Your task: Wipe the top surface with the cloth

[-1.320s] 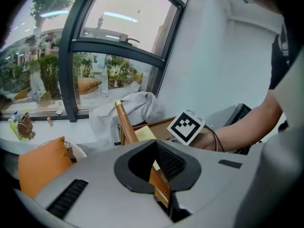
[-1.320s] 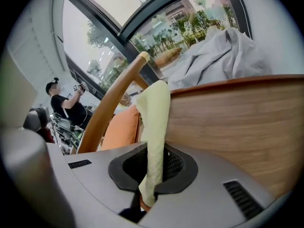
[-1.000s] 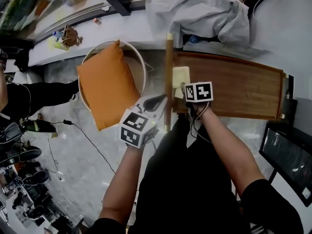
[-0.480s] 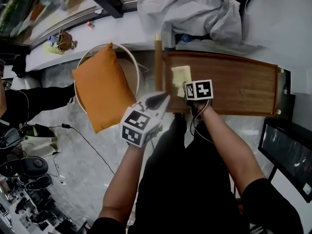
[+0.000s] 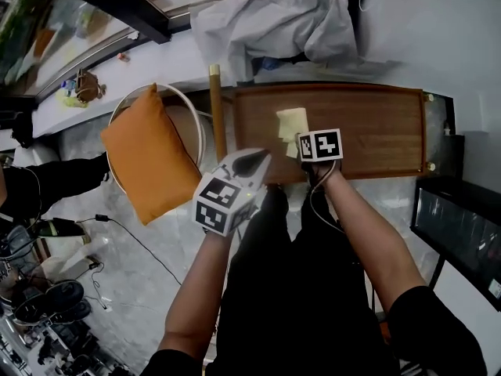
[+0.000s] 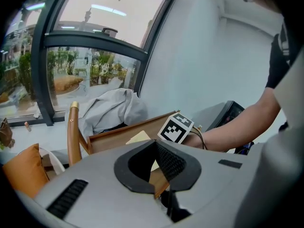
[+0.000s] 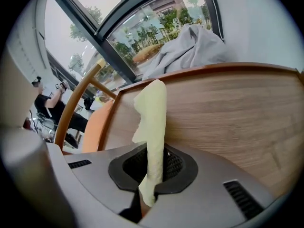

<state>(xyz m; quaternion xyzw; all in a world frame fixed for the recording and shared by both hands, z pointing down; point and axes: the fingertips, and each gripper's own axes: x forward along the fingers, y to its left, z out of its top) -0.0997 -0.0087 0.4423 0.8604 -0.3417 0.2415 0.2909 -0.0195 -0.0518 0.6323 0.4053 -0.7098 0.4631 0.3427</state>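
Right gripper (image 7: 152,177) is clenched on a pale yellow cloth (image 7: 151,122). The cloth rises out of the jaws as a narrow folded strip and runs forward onto the wooden tabletop (image 7: 228,113) directly ahead. In the head view the free part of the cloth lies flat on the wood just beyond this gripper's tips, with bare tabletop stretching away to the gripper's right. Left gripper (image 6: 156,186) has its jaws closed together with nothing between them. It is held lower and to the left of the right gripper, with its tip near the tabletop's near edge. The right gripper's marker cube shows just ahead of it and slightly right. A heap of grey fabric (image 5: 266,22) lies past the tabletop's far edge, beyond both grippers. An orange cushion (image 5: 145,163) sits well left of the left gripper on a white-rimmed round seat (image 5: 197,124). A wooden post (image 5: 216,112) stands between that seat and the tabletop.
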